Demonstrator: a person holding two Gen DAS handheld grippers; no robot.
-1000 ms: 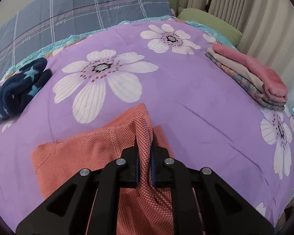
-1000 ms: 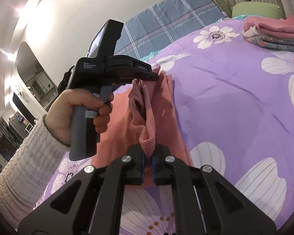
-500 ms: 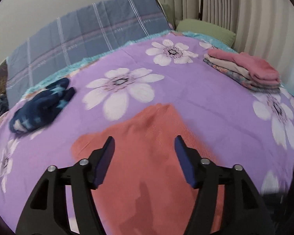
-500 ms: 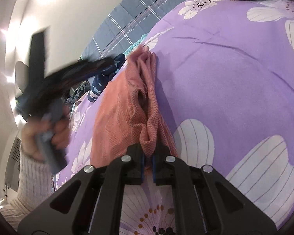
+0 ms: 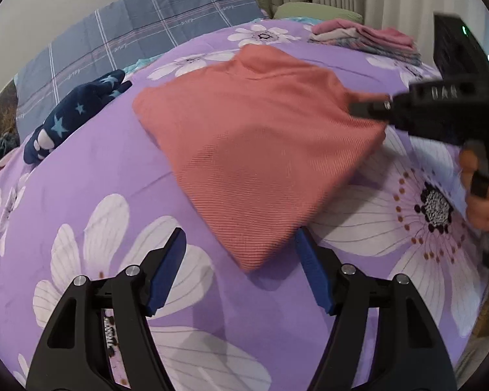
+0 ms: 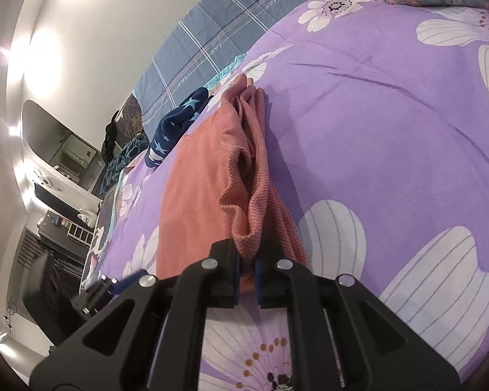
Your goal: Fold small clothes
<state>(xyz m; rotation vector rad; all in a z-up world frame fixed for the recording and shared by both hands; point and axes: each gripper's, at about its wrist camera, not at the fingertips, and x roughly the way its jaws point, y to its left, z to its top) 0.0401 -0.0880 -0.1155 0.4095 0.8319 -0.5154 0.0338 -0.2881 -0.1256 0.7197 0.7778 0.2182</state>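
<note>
Coral garment: right gripper pinches its edge; left gripper, just opened and empty, should grab the nearest corner.

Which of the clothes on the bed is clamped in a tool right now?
The orange garment, pinched by the right tool; the navy star-print piece lies untouched.

Salmon garment pinched between right gripper fingers

Cursive "love", seemingly, repeated on blue plaid bedding
</note>
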